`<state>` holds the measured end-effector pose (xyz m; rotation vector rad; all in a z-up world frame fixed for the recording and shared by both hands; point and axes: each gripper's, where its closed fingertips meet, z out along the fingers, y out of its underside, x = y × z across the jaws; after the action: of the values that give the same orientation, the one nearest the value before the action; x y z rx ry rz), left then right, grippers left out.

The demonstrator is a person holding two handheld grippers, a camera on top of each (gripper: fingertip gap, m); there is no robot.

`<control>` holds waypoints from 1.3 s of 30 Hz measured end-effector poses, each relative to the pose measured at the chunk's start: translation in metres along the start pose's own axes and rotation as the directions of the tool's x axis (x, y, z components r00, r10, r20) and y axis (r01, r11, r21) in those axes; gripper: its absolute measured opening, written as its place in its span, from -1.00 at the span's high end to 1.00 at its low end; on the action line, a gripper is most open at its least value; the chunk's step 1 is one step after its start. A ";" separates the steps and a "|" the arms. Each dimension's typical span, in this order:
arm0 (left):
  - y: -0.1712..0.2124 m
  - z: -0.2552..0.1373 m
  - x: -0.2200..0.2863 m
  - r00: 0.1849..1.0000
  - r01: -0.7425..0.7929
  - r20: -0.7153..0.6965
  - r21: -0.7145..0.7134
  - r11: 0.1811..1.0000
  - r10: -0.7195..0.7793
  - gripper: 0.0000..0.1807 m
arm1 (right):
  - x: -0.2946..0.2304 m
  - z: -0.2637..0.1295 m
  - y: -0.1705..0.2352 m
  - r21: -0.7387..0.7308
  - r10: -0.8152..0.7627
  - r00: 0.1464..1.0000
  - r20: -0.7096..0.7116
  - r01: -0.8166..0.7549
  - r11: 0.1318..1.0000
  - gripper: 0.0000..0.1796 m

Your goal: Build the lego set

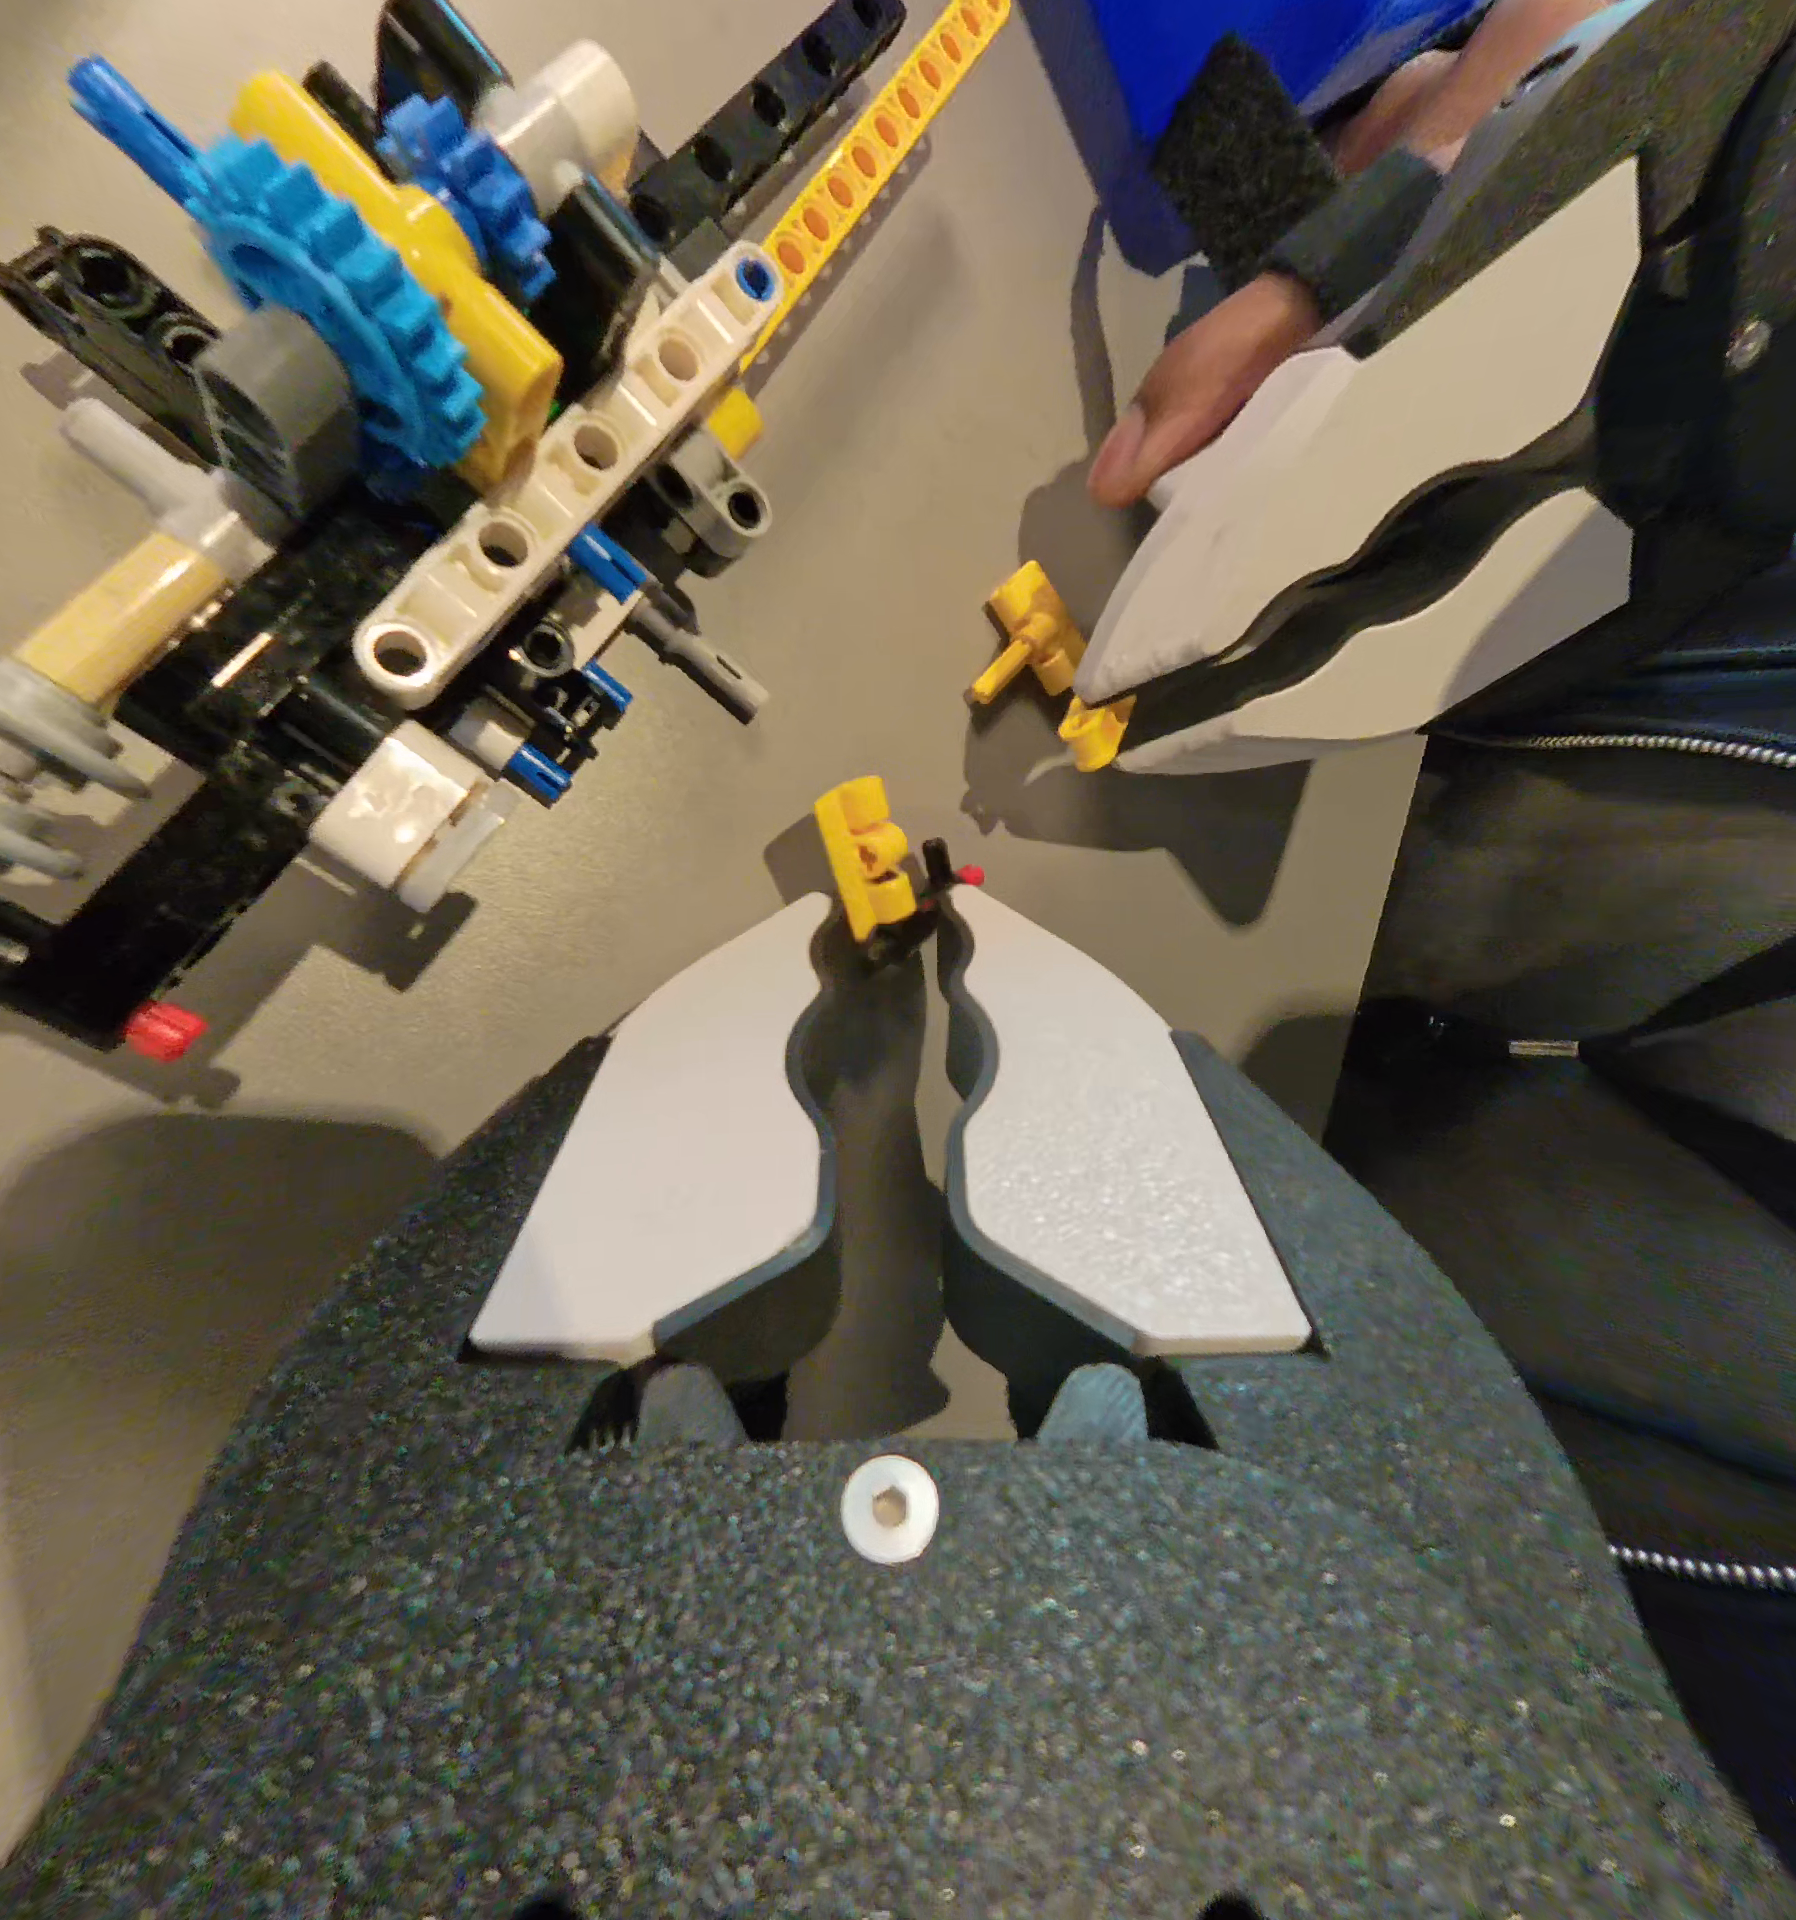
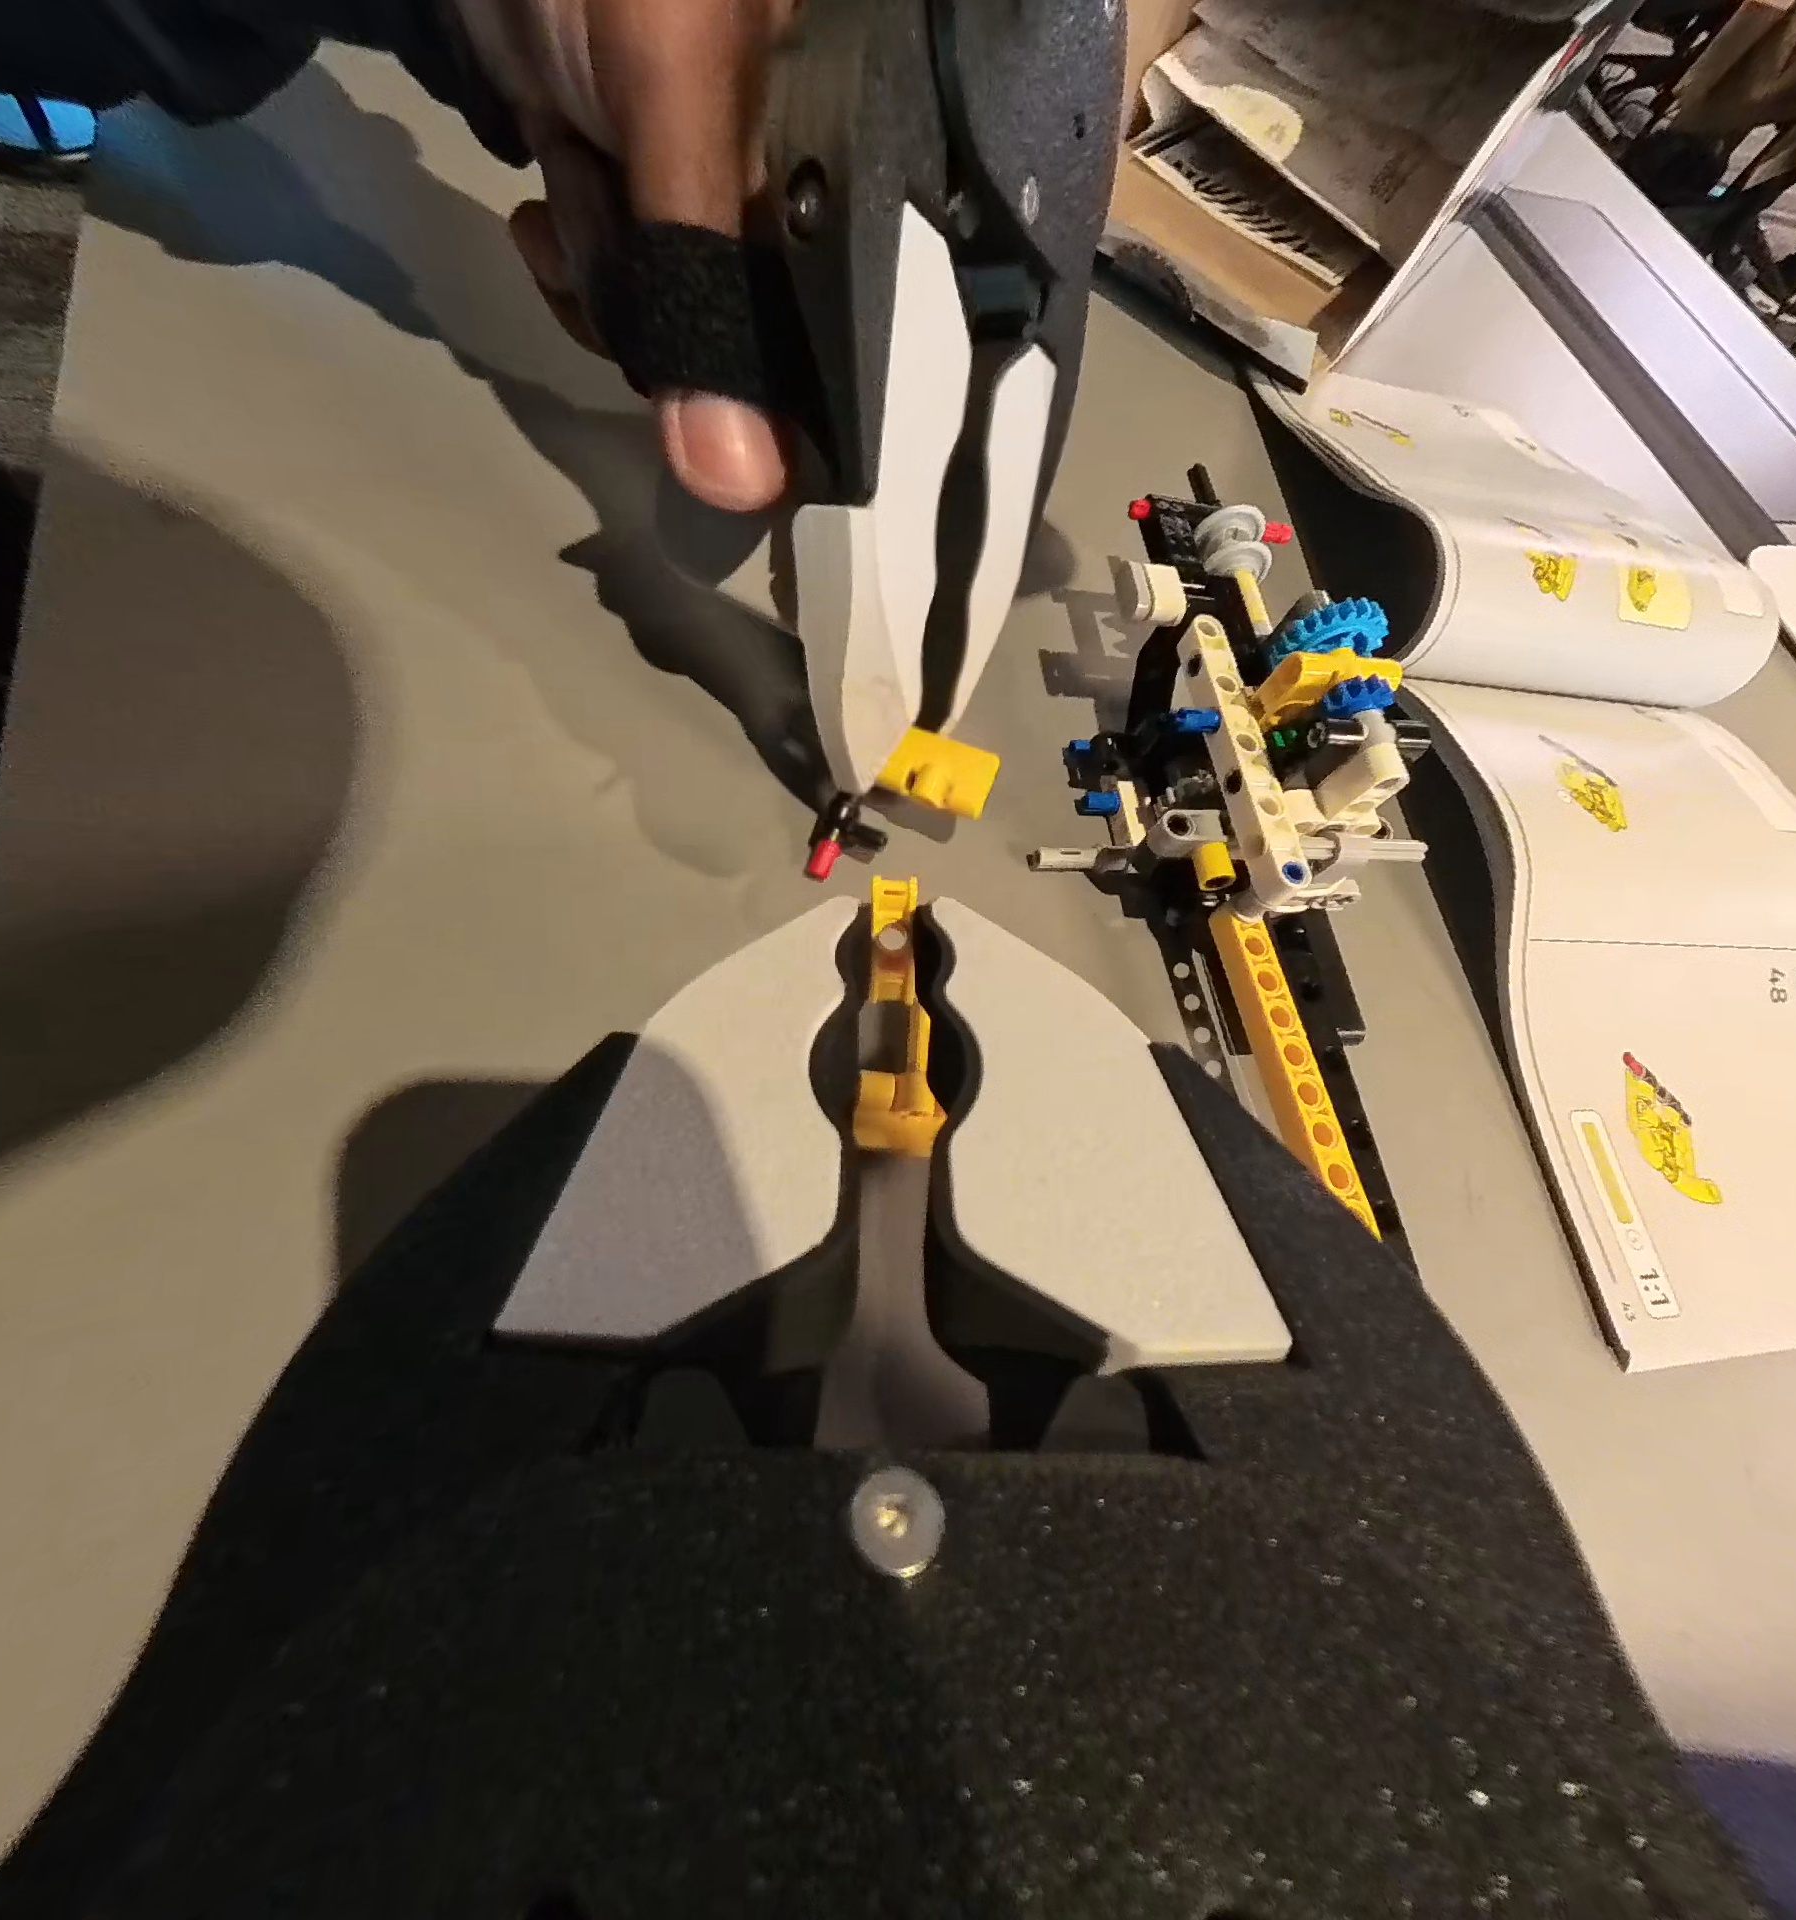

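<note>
My left gripper is shut on a small yellow lego piece with a black pin and a red tip on its side. It also shows in the right wrist view, held by a hand, with its yellow piece. My right gripper is shut on a longer yellow piece that runs back between the fingers; it also shows in the left wrist view. The two held pieces are close, tip to tip, but apart. The partly built model lies on the table, to the right in the right wrist view.
An open instruction booklet lies right of the model. A white box and cardboard boxes stand at the back right. The grey table is bare on the left. A person's dark jacket is close on the right. The left gripper's tips are roughly 5 centimetres from the right gripper's.
</note>
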<state>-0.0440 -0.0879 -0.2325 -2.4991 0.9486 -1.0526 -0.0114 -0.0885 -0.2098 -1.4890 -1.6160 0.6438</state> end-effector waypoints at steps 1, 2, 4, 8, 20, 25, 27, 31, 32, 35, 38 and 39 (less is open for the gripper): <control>-0.001 0.000 -0.001 1.000 0.000 0.002 0.004 1.000 0.000 0.82 | 0.000 0.000 0.000 0.000 0.000 1.000 -0.001 0.000 1.000 0.92; -0.002 0.000 -0.002 1.000 -0.001 0.006 0.010 1.000 0.001 0.81 | 0.000 0.000 0.000 0.000 0.000 1.000 -0.001 0.000 1.000 0.92; -0.004 -0.001 -0.005 1.000 -0.001 0.014 0.022 1.000 0.001 0.81 | 0.000 0.000 0.000 -0.001 -0.001 1.000 -0.002 0.001 1.000 0.92; -0.006 -0.002 -0.007 1.000 -0.014 0.006 0.026 1.000 0.014 0.80 | 0.000 0.000 0.000 -0.003 -0.004 1.000 -0.001 0.004 1.000 0.92; -0.007 -0.001 -0.001 0.972 -0.218 -0.083 0.040 0.975 0.221 0.76 | 0.000 0.011 0.005 -0.096 -0.010 0.999 0.053 0.015 0.995 0.92; -0.001 0.003 0.008 0.944 -0.310 -0.107 0.035 0.950 0.312 0.81 | -0.004 0.017 0.016 -0.188 -0.043 0.995 0.094 0.060 0.980 0.92; 0.001 0.004 0.012 0.934 -0.335 -0.118 0.037 0.942 0.337 0.84 | -0.006 0.018 0.018 -0.209 -0.059 0.992 0.114 0.082 0.975 0.92; 0.004 0.003 0.015 0.928 -0.349 -0.128 0.032 0.937 0.350 0.85 | -0.004 0.021 0.018 -0.226 -0.072 0.990 0.123 0.099 0.969 0.92; 0.005 0.003 0.014 0.930 -0.343 -0.125 0.033 0.939 0.345 0.85 | -0.003 0.021 0.018 -0.229 -0.078 0.989 0.125 0.105 0.968 0.92; 0.003 -0.001 0.009 0.944 -0.309 -0.110 0.053 0.950 0.313 0.85 | -0.001 0.022 0.018 -0.237 -0.090 0.988 0.125 0.118 0.964 0.92; 0.000 -0.005 0.003 0.958 -0.268 -0.089 0.075 0.960 0.274 0.85 | 0.001 0.023 0.018 -0.238 -0.092 0.989 0.117 0.117 0.964 0.92; -0.002 -0.005 0.000 0.962 -0.256 -0.080 0.082 0.963 0.262 0.85 | 0.001 0.022 0.017 -0.235 -0.090 0.990 0.112 0.115 0.965 0.92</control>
<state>-0.0469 -0.0867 -0.2277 -2.2113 1.2037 -1.0988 -0.0203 -0.0808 -0.2353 -1.5530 -1.8912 0.4838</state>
